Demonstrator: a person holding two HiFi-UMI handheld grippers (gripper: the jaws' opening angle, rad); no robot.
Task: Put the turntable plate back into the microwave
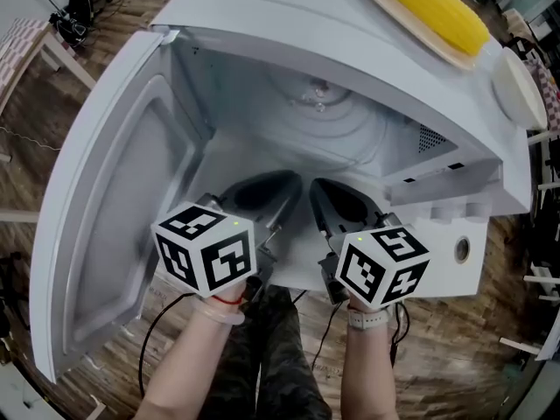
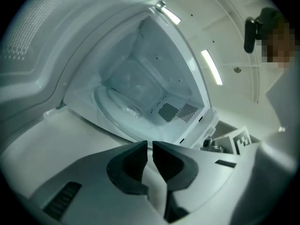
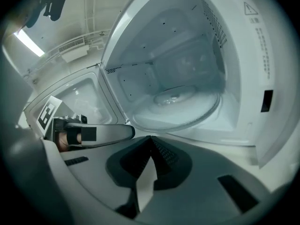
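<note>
The white microwave (image 1: 455, 182) stands with its door (image 1: 114, 199) swung wide to the left. The clear glass turntable plate (image 1: 319, 112) lies flat on the cavity floor, also seen in the left gripper view (image 2: 124, 102) and the right gripper view (image 3: 180, 104). My left gripper (image 1: 271, 189) is at the front lip of the opening, jaws closed with nothing between them (image 2: 151, 146). My right gripper (image 1: 328, 198) sits beside it, just short of the plate's near rim, tips together and empty (image 3: 150, 139).
A yellow corn cob (image 1: 429, 7) lies on a tray on top of the microwave, with a white dish (image 1: 518, 86) at the right edge. The control panel with its round button (image 1: 461, 250) is right of the opening. Wooden floor lies below.
</note>
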